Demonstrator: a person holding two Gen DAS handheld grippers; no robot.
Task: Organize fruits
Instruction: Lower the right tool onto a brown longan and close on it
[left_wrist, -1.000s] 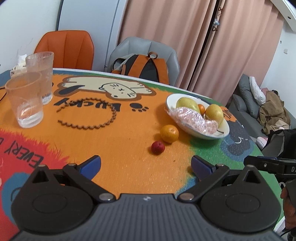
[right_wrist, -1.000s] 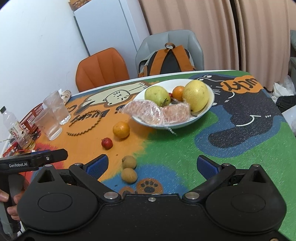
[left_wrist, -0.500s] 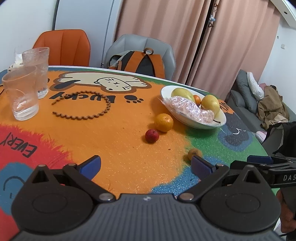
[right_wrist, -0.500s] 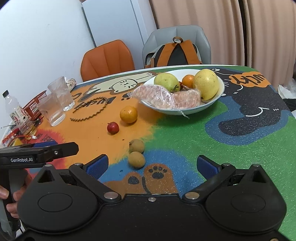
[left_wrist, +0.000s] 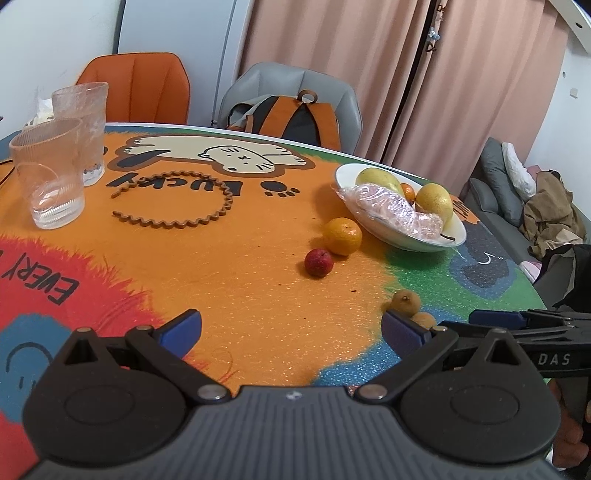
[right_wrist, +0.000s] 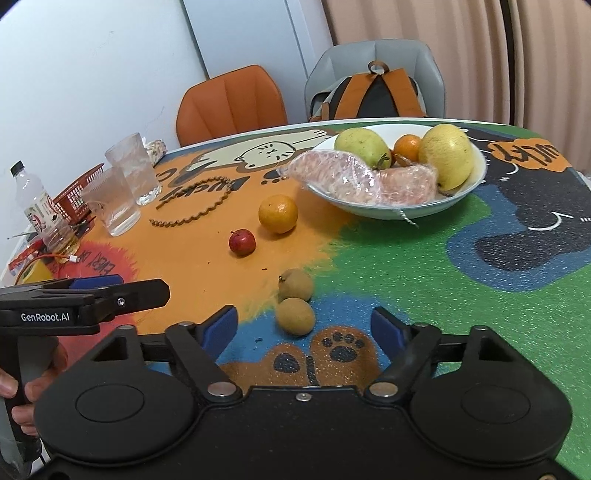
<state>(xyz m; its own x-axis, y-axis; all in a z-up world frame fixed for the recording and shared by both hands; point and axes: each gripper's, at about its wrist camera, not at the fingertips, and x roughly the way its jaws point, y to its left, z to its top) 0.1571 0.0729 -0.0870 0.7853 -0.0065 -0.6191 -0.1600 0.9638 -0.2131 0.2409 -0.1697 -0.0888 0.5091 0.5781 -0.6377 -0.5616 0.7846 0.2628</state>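
The right gripper (right_wrist: 304, 328) has just been closing, its fingers still parted and grasping nothing; the near longan (right_wrist: 294, 316) lies just ahead between them, a second longan (right_wrist: 295, 284) touching it at 12 o'clock. The left gripper (left_wrist: 291, 328) hangs released. Plum (right_wrist: 242, 242) and orange (right_wrist: 277, 214) sit at 8 o'clock of the bowl (right_wrist: 476, 175)

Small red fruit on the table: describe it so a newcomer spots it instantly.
Start at the white fruit bowl on the cartoon-cat table mat. Just outside its rim lies a loose orange; the small red fruit sits right beside that orange, on the mat's orange patch. It is the only red loose fruit; the two nearer ones are tan.
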